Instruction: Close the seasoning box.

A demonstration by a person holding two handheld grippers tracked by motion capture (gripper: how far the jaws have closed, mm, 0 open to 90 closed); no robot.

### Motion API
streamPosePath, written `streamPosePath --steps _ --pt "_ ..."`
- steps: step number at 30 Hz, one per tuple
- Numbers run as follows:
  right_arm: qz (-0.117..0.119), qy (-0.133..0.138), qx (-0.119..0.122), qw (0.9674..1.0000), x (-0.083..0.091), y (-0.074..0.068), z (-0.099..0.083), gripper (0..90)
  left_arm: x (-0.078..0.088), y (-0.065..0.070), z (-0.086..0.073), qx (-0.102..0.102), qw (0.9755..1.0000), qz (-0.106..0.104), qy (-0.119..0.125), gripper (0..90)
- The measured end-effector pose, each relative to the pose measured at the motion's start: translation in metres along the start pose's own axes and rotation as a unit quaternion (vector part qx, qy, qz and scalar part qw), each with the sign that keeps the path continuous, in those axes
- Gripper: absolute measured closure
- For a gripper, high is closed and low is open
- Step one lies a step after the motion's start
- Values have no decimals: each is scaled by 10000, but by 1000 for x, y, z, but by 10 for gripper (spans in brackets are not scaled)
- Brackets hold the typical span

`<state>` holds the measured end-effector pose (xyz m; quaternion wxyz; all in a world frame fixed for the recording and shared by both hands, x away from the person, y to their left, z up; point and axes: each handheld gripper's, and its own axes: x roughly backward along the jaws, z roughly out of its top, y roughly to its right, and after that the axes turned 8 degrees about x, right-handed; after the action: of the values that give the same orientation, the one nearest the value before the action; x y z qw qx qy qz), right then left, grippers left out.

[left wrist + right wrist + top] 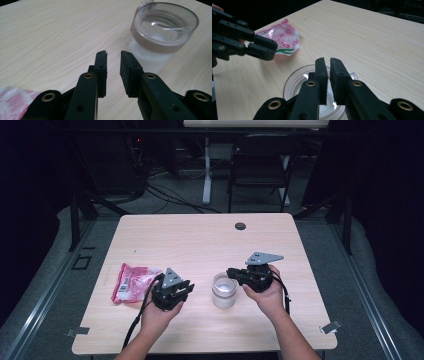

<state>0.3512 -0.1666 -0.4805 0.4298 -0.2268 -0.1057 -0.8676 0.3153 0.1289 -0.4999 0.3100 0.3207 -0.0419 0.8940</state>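
Two black two-jaw grippers are recorded in the high view flanking a clear round plastic jar (224,290) on the pale wooden table (200,240), while the left gripper (113,53) and right gripper (329,60) views show jaws slightly parted, grasping nothing.

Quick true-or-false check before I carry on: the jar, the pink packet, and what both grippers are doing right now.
1. The clear jar stands open, with no lid on it. True.
2. The left gripper is clamped on the jar. False: its jaws stand slightly apart with nothing between them, and the jar is off to one side, ahead of them.
3. The pink packet lies flat on the table, on the left gripper's outer side. True.
4. The right gripper holds the pink packet. False: its jaws hang over the jar's mouth with nothing between them; the packet lies farther off.
5. The jar sits between the two grippers in the high view. True.
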Motion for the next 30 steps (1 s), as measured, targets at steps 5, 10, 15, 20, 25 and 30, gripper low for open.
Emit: streamPosePath --steps 5,10,15,20,25,30 --pt "7 -12 -5 10000 1 -1 1 805 11 -18 -2 126 9997 174 116 628" --pt "-8 -5 22 10000 2 -2 1 772 20 -33 -7 261 9990 325 190 582" --pt "-21 -10 39 10000 5 -4 2 754 28 -45 -12 363 9983 396 235 571" --pt "-55 -46 71 9999 6 -5 2 739 36 -55 -17 430 9976 466 286 555" --pt "-100 -38 84 9999 9 -7 2 720 42 -68 -24 527 9966 548 316 525" --pt "-174 -64 65 9998 12 -6 0 700 48 -83 -34 651 9942 764 385 491"
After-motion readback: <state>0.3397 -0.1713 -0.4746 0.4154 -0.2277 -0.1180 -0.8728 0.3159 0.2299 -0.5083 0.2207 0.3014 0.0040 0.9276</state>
